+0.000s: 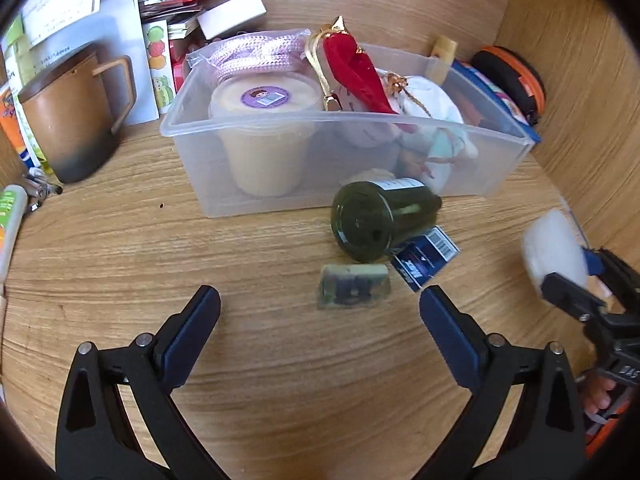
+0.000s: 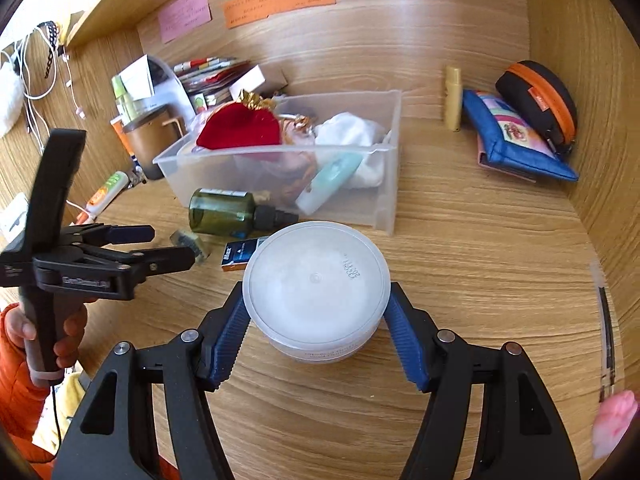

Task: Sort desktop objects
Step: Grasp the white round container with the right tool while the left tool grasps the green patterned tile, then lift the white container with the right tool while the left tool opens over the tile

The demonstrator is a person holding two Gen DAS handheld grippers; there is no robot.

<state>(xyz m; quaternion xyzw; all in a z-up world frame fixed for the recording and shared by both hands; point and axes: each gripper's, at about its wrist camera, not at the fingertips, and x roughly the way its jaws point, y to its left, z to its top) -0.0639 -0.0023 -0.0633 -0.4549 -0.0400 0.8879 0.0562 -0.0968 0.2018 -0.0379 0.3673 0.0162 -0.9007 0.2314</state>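
Note:
A clear plastic bin [image 1: 280,196] [image 2: 384,184] stands on the wooden desk, holding a cream tub [image 1: 264,132], a red pouch [image 1: 356,72] [image 2: 240,128], a pink cord and white cloth. In front of it lie a dark green bottle [image 1: 376,220] [image 2: 224,212], a small greenish block [image 1: 354,286] [image 2: 192,242] and a blue packet [image 1: 426,258] [image 2: 240,254]. My left gripper [image 1: 320,308] [image 2: 172,244] is open and empty, just before the block. My right gripper [image 2: 316,312] is shut on a white round jar [image 2: 316,284] [image 1: 554,248], held right of the bottle.
A brown mug [image 1: 76,116] and papers stand at the back left. A blue pouch [image 2: 516,136], an orange-trimmed black case [image 2: 540,100] and a yellow tube [image 2: 453,96] lie at the back right. Wooden walls close in the back and right.

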